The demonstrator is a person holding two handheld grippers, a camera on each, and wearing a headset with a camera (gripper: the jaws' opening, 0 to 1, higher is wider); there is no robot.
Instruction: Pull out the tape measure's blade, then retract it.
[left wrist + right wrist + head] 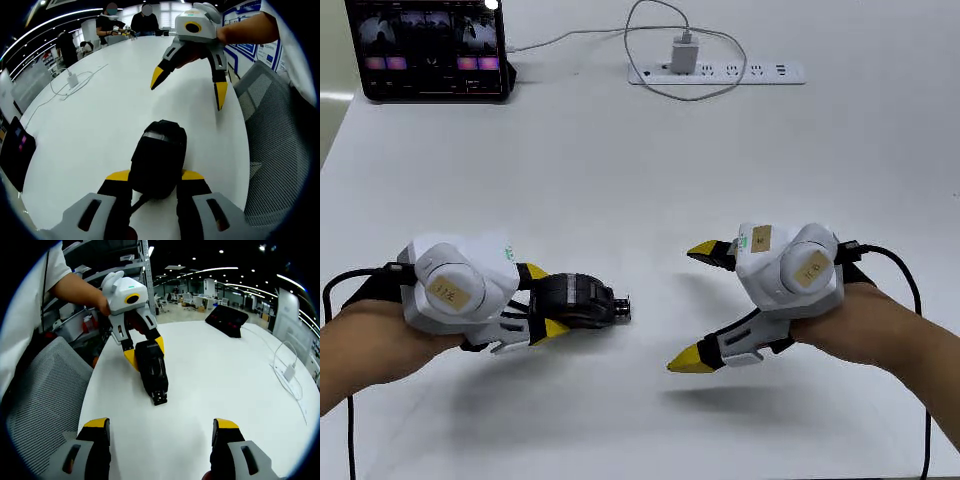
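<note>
left gripper [548,300] and right gripper [692,307] share white rounded shells [485,255], tan stickers [811,270], yellow-tipped black jaws; black cables [912,290] trail behind; white sleeve [25,340].

**Open tabletop between the grippers, clutter only at the far edge**

The white table [640,180] is open surface from the black tape measure [582,298], clamped in the left gripper [548,300], across to the wide-spread jaws of the right gripper [694,306]. The stretch beyond them is open too. The obstacles sit well apart along the far edge: a black tablet with a lit screen [430,48] at the left, and near the centre a white power strip [740,72] with a white charger plug [683,52] and a looping white cable [667,96]. A grey mesh chair [45,400] stands beside the table's near edge.
</note>
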